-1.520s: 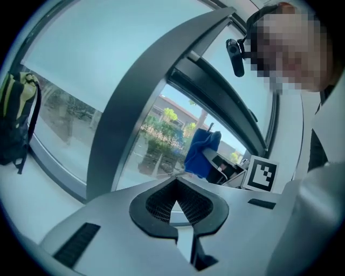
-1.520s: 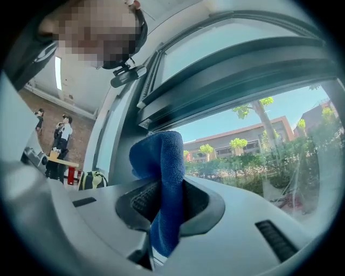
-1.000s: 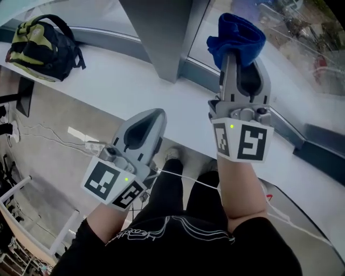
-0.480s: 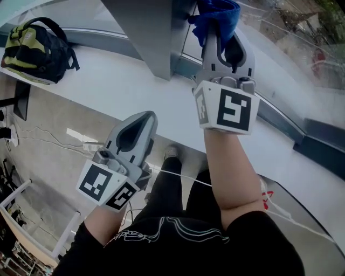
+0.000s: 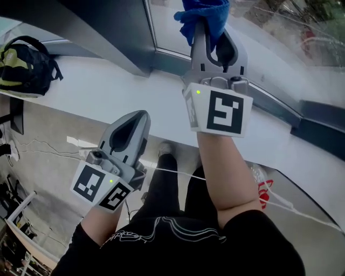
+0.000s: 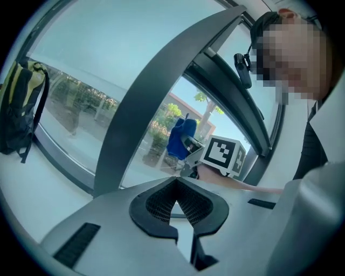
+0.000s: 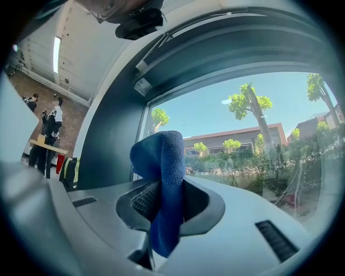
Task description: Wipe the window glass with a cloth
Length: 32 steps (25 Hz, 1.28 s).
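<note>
A blue cloth is bunched between the jaws of my right gripper, which is shut on it and raised against the window glass. In the right gripper view the cloth hangs folded over the pads, with the glass just beyond. My left gripper is held lower, over the white sill, shut with nothing in it. From the left gripper view its jaws meet at the tips, and the cloth shows at the pane beside the dark pillar.
A black and green backpack lies on the sill at the far left. A dark window pillar stands left of the pane, and a dark frame rail runs along the glass's lower edge. Cables lie on the floor below.
My right gripper has moved up and left with the cloth, closer to the glass by the pillar. The left gripper has barely shifted.
</note>
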Each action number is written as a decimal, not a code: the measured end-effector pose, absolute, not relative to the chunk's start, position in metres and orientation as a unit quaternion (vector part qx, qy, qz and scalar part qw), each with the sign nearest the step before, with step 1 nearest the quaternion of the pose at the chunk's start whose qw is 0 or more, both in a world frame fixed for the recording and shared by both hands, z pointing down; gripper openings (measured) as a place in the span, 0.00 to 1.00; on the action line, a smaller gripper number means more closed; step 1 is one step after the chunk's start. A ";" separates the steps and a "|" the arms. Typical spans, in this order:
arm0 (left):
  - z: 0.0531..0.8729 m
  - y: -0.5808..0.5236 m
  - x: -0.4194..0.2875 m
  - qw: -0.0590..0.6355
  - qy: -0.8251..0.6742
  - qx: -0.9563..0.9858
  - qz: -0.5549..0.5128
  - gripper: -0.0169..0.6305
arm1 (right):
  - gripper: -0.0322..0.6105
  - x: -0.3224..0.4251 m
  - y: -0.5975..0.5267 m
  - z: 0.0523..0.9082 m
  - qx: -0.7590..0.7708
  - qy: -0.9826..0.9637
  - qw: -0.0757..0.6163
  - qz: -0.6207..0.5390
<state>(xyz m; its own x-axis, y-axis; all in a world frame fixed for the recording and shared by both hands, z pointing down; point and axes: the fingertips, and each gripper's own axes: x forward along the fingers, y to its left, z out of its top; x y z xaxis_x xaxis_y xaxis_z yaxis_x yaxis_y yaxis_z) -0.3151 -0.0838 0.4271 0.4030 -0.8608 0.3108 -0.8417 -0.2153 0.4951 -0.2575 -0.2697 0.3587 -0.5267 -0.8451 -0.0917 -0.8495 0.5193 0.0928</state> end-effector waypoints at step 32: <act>0.418 -0.120 0.025 0.319 -0.416 0.851 0.028 0.04 | 0.15 0.133 -0.268 0.342 -0.592 0.802 0.005 0.082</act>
<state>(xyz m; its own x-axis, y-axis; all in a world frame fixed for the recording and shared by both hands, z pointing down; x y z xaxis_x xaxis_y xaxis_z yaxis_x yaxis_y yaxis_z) 0.0245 -0.1204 0.4180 0.6517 -0.6910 0.3127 -0.7264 -0.4500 0.5195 0.1333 -0.2678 0.3422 -0.2988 -0.9486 -0.1045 -0.9501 0.2854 0.1260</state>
